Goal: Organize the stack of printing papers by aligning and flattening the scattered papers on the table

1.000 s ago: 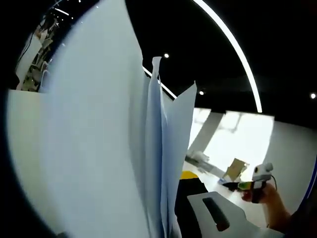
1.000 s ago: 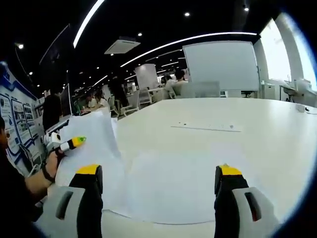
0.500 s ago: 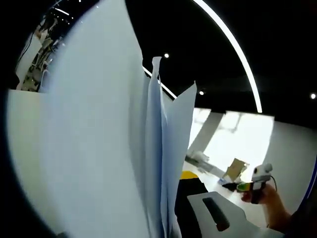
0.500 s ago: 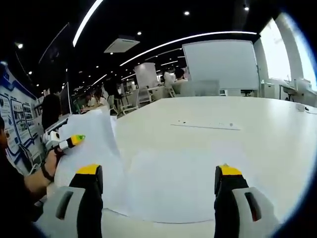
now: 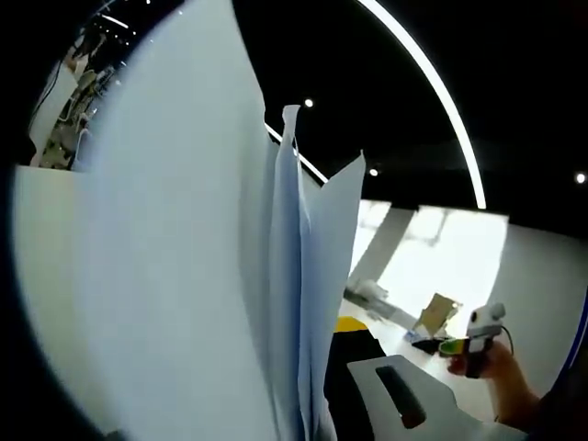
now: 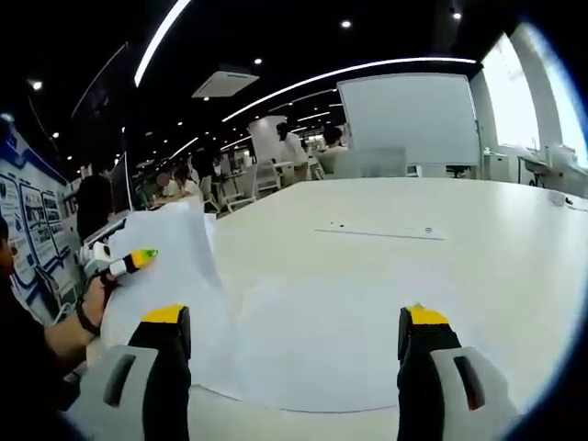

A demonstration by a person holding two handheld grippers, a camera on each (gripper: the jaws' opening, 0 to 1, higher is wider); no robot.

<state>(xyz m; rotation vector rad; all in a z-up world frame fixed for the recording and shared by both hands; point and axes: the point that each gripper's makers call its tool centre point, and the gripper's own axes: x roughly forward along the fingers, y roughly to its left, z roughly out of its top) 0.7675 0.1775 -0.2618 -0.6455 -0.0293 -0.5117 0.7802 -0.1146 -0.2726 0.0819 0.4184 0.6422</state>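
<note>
A stack of white papers (image 5: 184, 266) stands upright between the jaws of my left gripper (image 5: 317, 372), which is shut on it. Its right jaw, black with a yellow tip, shows beside the sheets; the paper hides the other jaw. In the right gripper view the same stack of papers (image 6: 170, 266) rises at the left, with a hand holding the left gripper (image 6: 119, 262) on it. My right gripper (image 6: 294, 331) is open, low over the white table (image 6: 413, 211). A single flat sheet (image 6: 312, 340) lies on the table between its jaws, not touched. The right gripper (image 5: 478, 335) appears at the far right in the left gripper view.
A whiteboard (image 6: 409, 119) stands beyond the table's far edge. People and chairs (image 6: 276, 170) are at the back left. A thin strip (image 6: 381, 234) lies mid-table. Small objects (image 5: 432, 317) sit on the table in the left gripper view.
</note>
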